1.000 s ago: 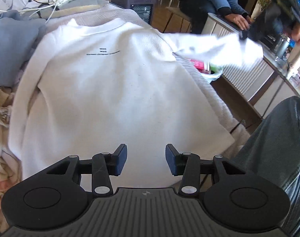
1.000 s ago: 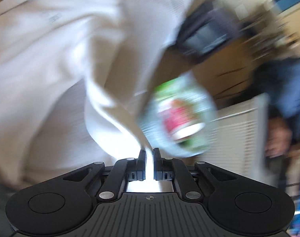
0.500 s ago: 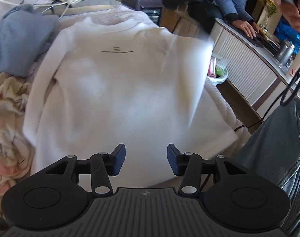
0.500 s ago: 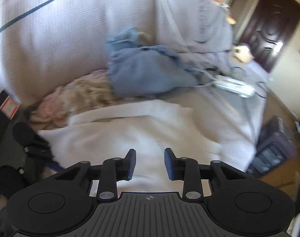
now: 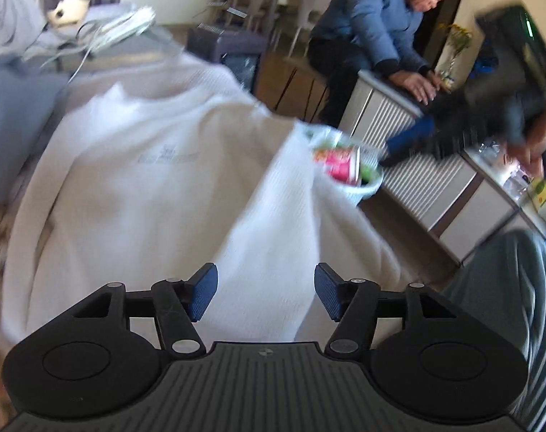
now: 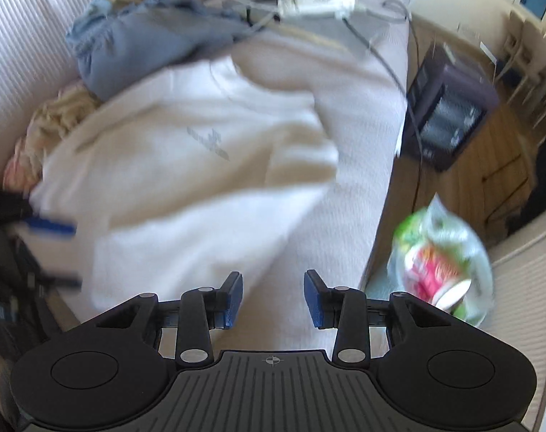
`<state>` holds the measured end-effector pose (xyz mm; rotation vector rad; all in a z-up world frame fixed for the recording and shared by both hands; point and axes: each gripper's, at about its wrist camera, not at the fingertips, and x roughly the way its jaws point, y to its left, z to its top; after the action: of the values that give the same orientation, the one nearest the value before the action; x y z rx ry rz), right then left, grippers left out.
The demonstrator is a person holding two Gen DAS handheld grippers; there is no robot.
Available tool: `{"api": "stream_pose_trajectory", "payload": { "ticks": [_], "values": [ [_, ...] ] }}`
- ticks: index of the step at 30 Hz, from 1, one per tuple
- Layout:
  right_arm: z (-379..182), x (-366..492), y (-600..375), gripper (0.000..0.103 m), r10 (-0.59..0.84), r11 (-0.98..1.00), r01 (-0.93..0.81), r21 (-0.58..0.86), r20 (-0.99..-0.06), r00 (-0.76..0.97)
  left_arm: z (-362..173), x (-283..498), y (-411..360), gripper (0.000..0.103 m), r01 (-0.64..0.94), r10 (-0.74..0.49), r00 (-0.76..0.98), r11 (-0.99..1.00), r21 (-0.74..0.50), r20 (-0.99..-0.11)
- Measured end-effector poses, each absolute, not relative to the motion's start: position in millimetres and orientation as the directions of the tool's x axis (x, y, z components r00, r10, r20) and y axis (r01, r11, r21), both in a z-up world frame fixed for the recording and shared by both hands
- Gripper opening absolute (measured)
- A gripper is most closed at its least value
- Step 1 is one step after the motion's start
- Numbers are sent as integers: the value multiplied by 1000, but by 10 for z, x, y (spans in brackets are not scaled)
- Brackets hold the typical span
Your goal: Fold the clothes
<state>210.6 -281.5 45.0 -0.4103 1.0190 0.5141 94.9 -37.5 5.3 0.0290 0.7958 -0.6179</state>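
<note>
Sweatshirt: white sweatshirt (image 5: 136, 180) lies flat on the bed (image 6: 362, 82), one sleeve folded across.
Left claw (image 5: 265, 297): spread wide, empty, over the hem.
Right claw (image 6: 273, 298): spread, empty, beside the folded edge.

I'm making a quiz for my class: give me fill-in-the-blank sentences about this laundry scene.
1. The left claw has its jaws ____.
2. The white long-sleeved sweatshirt lies beside a crumpled ____ garment.
3. The right claw holds ____.
4. The small bin lined with a white plastic bag stands on the ____, off the bed's edge.

Missing words: open; blue; nothing; floor
</note>
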Motion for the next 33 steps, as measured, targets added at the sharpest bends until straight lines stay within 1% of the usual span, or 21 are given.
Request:
{"api": "stream_pose_trajectory", "payload": {
  "ticks": [7, 10, 12, 13, 14, 16, 17, 19, 22, 25, 31, 33],
  "values": [
    [75, 2052, -2875, 38, 255, 796, -605, -25, -893, 372, 275, 1480, -898, 56, 602, -553, 543, 781, -166, -632],
    [0, 2044, -2870, 38, 298, 785, -620, 14, -885, 358, 185, 1761, -1127, 56, 628, -565, 513, 760, -166, -646],
    [-14, 2055, -2896, 38, 327, 783, -621, 39, -875, 358, 49, 1907, -1201, 49, 604, -539, 510, 779, -167, -670],
    [-18, 2065, -2913, 38, 340, 782, -621, 50, -870, 358, -31, 1972, -1206, 31, 601, -543, 492, 778, -185, -681],
    [-14, 2084, -2938, 38, 349, 781, -621, 56, -865, 361, -74, 1996, -1193, 22, 597, -548, 479, 776, -203, -686],
    [15, 2204, -3001, 38, 368, 797, -598, 83, -852, 372, -98, 2001, -1129, 11, 573, -544, 485, 789, -221, -685],
    [35, 2285, -3036, 38, 376, 809, -579, 100, -845, 380, -106, 2002, -1092, 7, 561, -541, 488, 795, -228, -685],
    [75, 2448, -3105, 38, 393, 830, -541, 135, -830, 395, -47, 1986, -944, 7, 539, -530, 513, 811, -227, -676],
    [142, 2702, -3199, 38, 418, 856, -479, 194, -805, 421, 47, 1997, -726, 7, 512, -539, 524, 818, -262, -659],
    [223, 3044, -3123, 38, 469, 863, -411, 295, -770, 433, 77, 2023, -592, 7, 481, -536, 533, 829, -287, -655],
    [192, 3673, -2758, 38, 489, 870, -295, 396, -776, 400, 66, 2030, -469, 7, 466, -543, 544, 829, -308, -640],
    [184, 3809, -2621, 38, 459, 886, -270, 376, -789, 408, 53, 2025, -423, 7, 465, -547, 542, 828, -314, -638]
  ]
}}
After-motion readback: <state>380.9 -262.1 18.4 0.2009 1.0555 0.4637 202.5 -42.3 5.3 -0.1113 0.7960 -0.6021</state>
